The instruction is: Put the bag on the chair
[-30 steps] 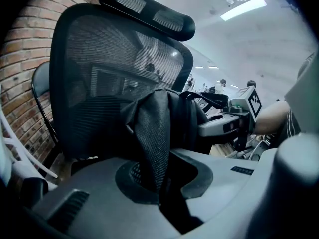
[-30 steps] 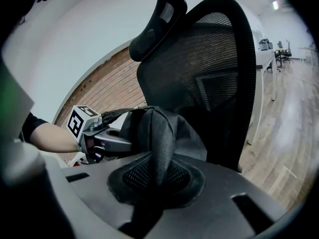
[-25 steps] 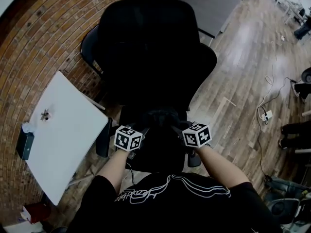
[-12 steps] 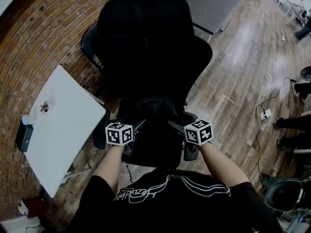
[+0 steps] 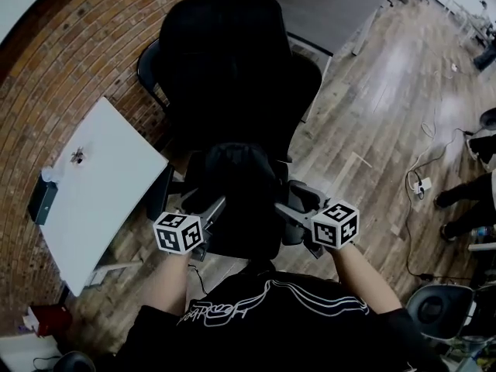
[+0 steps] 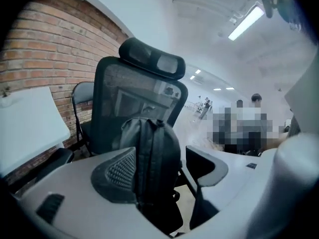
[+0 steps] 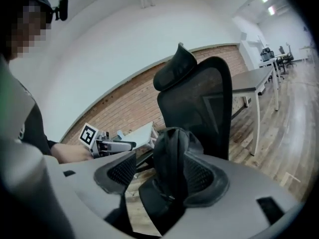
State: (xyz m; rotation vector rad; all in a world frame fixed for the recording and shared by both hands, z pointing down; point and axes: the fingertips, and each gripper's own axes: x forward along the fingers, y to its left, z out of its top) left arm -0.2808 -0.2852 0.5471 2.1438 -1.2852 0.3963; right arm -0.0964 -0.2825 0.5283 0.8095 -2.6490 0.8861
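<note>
Bag (image 6: 157,153) newly free; upright on chair (image 6: 124,98)

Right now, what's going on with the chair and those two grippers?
A person holds two grippers before a black mesh office chair. A black fabric backpack stands upright on its seat. The left gripper is opening and the right gripper closing; the backpack shows between both pairs of jaws, but no pad presses it.

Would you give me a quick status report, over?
Left gripper jaws opening, right gripper jaws closing; neither grips bag. Bag upright on chair. Nothing in the way.
</note>
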